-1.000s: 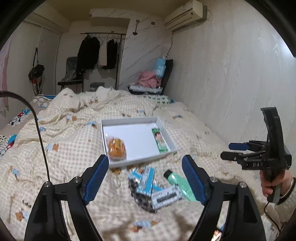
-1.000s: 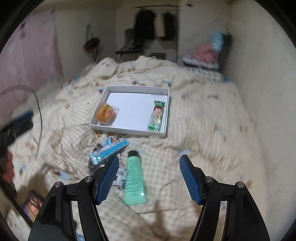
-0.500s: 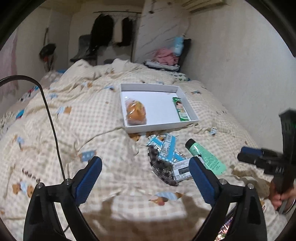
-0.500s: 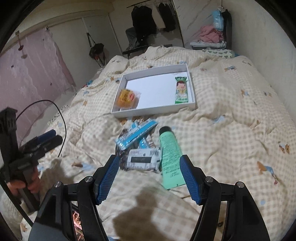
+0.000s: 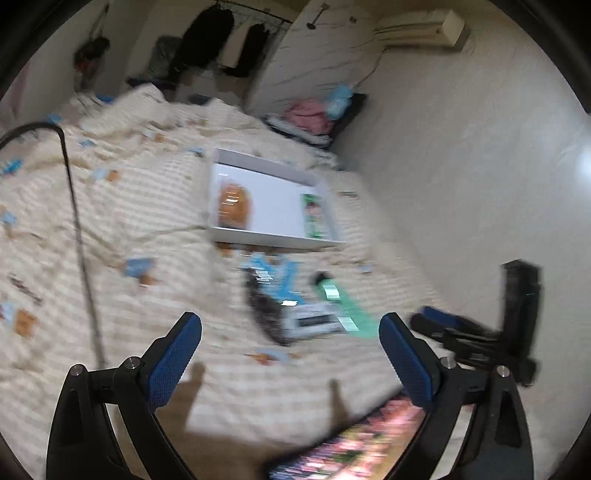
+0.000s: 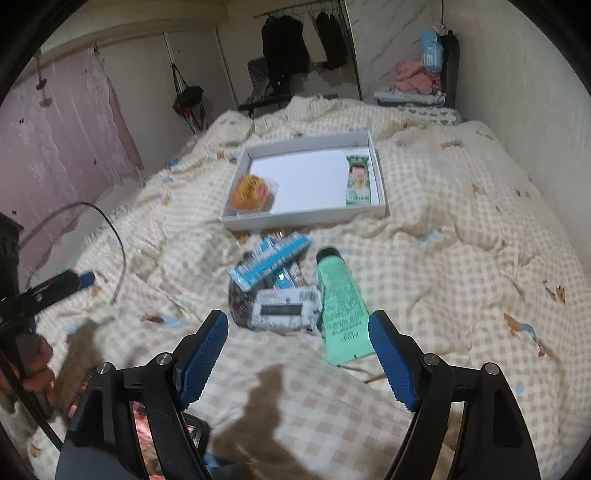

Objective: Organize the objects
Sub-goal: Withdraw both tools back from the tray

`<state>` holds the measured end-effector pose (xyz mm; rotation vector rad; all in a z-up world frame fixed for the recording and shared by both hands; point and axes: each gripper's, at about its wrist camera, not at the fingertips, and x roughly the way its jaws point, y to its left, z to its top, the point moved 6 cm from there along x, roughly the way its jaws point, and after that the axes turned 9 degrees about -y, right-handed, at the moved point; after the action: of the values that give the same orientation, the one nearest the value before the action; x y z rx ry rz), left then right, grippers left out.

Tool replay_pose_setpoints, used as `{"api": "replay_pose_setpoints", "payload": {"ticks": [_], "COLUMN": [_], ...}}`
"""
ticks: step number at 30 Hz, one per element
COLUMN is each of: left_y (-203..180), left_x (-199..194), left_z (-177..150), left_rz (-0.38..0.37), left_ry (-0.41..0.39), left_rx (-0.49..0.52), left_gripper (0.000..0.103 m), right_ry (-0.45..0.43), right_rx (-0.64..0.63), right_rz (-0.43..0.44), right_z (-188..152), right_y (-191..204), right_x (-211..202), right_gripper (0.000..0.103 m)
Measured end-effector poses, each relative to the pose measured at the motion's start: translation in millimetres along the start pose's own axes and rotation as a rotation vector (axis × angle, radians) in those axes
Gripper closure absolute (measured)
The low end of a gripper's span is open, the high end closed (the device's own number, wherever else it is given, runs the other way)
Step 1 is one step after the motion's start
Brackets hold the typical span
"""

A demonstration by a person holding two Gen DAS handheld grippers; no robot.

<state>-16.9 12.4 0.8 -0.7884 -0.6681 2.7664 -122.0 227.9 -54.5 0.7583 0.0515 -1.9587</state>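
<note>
Blue-padded, my right gripper (image 6: 297, 356) has just been spreading its jaws and clasps nothing; the mint-green tube (image 6: 341, 314) lies on the checked quilt (image 6: 461, 258) just ahead, its flat end between my fingertips but untouched, a white packet (image 6: 286, 308) touching its left side. My left gripper (image 5: 290, 356) has been widening too, empty over bare quilt, the pile ahead toward its right finger; beyond sits the white tray (image 6: 306, 218), holding an orange bun (image 6: 253, 192) and a green bar (image 6: 357, 179).

Bed (image 6: 461, 229) with cream checked quilt fills room. White walls, pink curtain (image 6: 62, 122) left, clothes rack (image 6: 303, 44) at back, AC unit (image 5: 417, 27) high on wall.
</note>
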Motion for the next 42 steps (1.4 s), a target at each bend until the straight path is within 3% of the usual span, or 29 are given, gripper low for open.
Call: {"api": "replay_pose_setpoints", "payload": {"ticks": [3, 12, 21, 42], "left_y": [-15.6, -54.9, -65.9, -54.1], "left_x": [3.8, 9.0, 19.3, 28.0], "left_z": [1.2, -18.5, -42.6, -32.3], "left_rz": [-0.138, -0.247, -0.227, -0.050], "left_ry": [0.031, 0.098, 0.183, 0.162], "left_rx": [-0.092, -0.016, 0.039, 0.061], "left_gripper": [0.002, 0.001, 0.001, 0.001], "right_ry": [-0.005, 0.007, 0.027, 0.046], "right_rx": [0.025, 0.080, 0.076, 0.107], "right_rz": [0.005, 0.017, 0.018, 0.021], "right_z": [5.1, 3.8, -0.3, -8.7], "right_y": [-2.6, -10.5, -10.4, -12.7], "right_x": [-4.1, -2.0, 3.0, 9.8], "right_gripper": [0.023, 0.023, 0.023, 0.023]}}
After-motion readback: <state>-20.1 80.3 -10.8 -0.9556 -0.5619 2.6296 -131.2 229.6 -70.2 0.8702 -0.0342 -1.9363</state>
